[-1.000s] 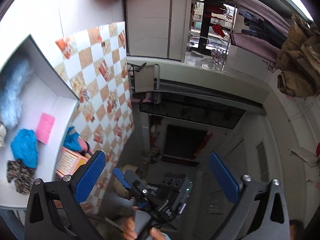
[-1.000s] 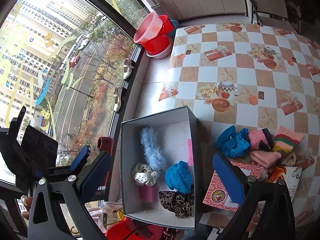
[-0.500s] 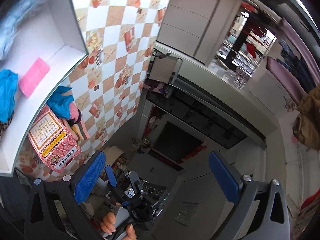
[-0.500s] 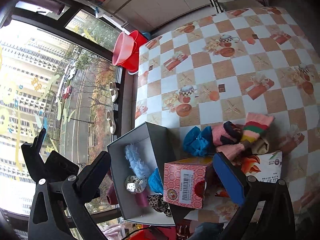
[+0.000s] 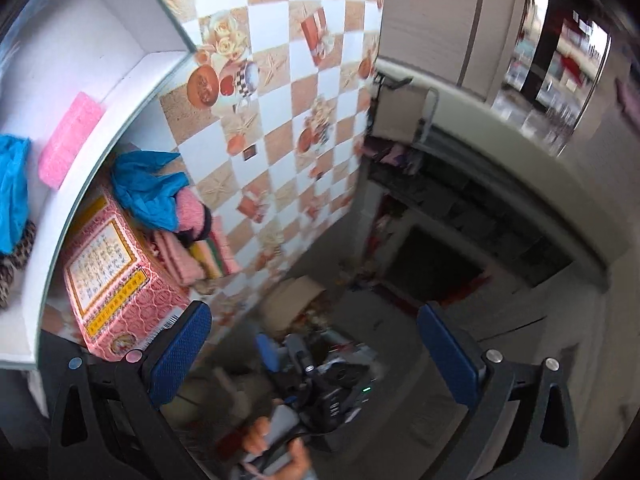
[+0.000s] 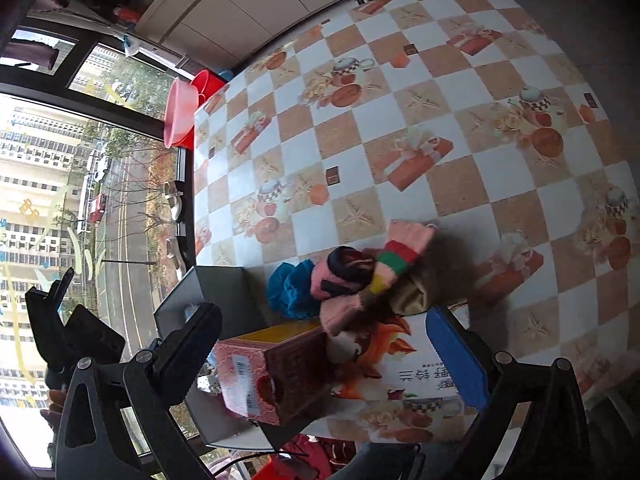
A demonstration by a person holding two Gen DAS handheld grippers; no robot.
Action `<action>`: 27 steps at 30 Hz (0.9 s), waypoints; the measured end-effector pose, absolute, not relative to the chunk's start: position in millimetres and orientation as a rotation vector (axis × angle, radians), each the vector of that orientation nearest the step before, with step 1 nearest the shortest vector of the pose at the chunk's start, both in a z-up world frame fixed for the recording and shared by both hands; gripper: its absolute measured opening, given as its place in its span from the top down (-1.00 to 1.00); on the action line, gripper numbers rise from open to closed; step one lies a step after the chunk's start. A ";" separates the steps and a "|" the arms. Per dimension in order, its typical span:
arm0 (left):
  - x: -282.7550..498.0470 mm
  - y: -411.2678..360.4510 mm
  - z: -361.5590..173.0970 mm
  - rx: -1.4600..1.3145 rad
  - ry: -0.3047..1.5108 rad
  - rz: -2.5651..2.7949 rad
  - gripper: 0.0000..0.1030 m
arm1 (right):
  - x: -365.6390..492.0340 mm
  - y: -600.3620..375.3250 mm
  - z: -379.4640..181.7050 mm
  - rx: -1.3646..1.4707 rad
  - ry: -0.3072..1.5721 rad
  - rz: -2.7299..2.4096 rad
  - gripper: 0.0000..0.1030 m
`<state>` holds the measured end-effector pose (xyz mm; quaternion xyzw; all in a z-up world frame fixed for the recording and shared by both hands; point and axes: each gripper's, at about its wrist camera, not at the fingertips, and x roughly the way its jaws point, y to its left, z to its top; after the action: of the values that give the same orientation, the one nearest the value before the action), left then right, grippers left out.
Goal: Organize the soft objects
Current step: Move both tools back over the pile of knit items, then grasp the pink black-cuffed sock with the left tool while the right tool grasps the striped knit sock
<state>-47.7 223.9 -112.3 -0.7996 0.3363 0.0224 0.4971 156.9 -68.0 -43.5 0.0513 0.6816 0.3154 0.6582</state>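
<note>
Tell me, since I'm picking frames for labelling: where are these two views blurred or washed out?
Left wrist view: motion smear across the right side, doorway streaked; pink box fairly sharp. Right wrist view: sock pile smeared at its right edge, window bright and hazy, tablecloth crisp.

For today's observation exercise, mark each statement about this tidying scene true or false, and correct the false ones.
1. Both tongs, left and right, are open and hold nothing. True.
2. The blue cloth outside the grey box lies beside pink knitted items. True.
3. The pink patterned carton stands far from the grey box. False: it sits right against it.
4. The tablecloth is plain green. False: it is checked orange and white.
5. A pink sponge-like pad lies inside the box. True.
</note>
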 end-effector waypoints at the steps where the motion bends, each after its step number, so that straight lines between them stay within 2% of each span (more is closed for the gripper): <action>1: -38.7 220.8 -111.7 -1.880 0.866 0.061 -1.00 | 160.4 -71.0 -46.7 0.111 1.544 0.704 -1.00; 7: 24.6 194.5 -113.6 -1.381 1.245 0.181 -1.00 | 182.1 -87.2 -81.5 0.077 1.610 0.633 -1.00; 12: 63.5 174.5 -123.1 -1.001 1.435 0.294 -1.00 | 190.7 -82.2 -124.2 -0.010 1.700 0.607 -1.00; 23: 97.5 164.4 -176.8 -0.891 1.660 0.358 -1.00 | 181.6 -20.3 -209.9 -0.334 1.901 0.685 -1.00; 27: 109.0 152.6 -190.3 -0.873 1.697 0.340 -1.00 | 181.6 -1.0 -217.8 -0.591 1.802 0.667 -1.00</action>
<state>109.0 152.6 -190.3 -0.3712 0.7219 0.1447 0.5658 181.6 -1.0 -217.8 -0.2482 0.7568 0.2801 0.5359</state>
